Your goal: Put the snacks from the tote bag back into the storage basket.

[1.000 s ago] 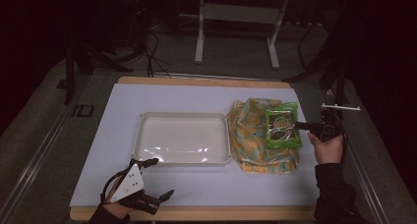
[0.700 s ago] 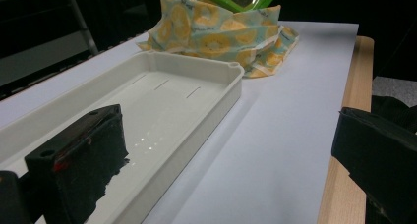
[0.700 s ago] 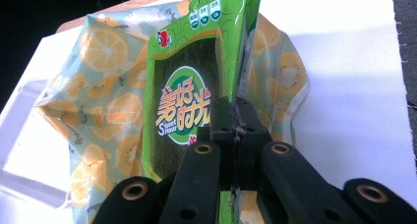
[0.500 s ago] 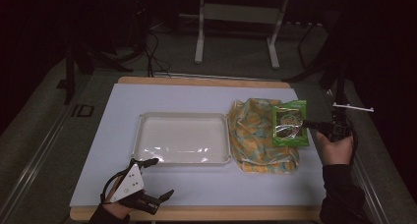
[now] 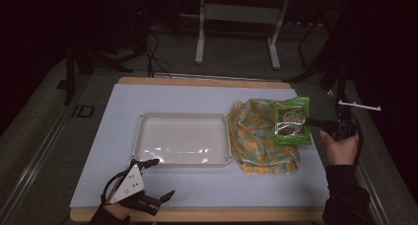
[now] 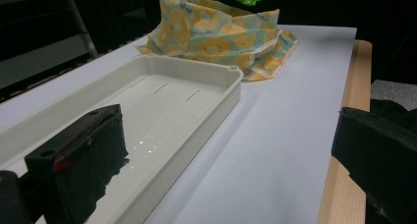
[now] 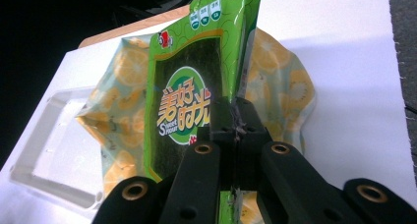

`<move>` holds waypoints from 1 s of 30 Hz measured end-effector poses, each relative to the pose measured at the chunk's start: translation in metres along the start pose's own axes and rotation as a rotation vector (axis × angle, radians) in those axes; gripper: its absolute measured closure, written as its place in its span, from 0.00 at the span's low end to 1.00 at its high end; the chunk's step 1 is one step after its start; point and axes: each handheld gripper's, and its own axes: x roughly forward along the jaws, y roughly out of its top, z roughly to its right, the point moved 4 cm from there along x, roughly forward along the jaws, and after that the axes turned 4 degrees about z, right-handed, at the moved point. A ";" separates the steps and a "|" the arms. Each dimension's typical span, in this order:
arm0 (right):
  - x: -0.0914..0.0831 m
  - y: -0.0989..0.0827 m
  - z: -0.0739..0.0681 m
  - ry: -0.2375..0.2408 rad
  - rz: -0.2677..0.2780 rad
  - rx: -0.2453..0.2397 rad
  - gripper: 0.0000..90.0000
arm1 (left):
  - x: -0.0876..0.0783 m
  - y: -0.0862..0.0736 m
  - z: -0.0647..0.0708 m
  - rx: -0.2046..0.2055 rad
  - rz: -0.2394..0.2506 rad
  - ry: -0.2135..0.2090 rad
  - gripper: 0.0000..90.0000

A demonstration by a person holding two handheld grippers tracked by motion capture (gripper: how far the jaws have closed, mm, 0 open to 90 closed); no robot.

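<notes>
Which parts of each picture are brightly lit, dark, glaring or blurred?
High view: the table is lit, the room behind dark, and glare spots the white tray. Left gripper view: the near black claw is blurred. Right gripper view: the green packet is sharp, the background black at left.

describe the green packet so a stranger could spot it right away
Find the white tray in the middle of the table, then the yellow-and-teal patterned cloth bag on its right. The green snack packet is above that bag, pinched by the right gripper: glossy green, dark window, printed logo.
</notes>
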 end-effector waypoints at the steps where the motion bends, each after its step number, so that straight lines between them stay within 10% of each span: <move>1: -0.002 0.002 -0.004 0.005 0.005 -0.006 0.99 | 0.000 0.000 0.000 -0.001 0.002 0.001 0.01; 30: -0.003 0.029 -0.065 0.084 0.048 -0.085 0.99 | 0.000 0.000 0.000 0.002 -0.006 0.005 0.01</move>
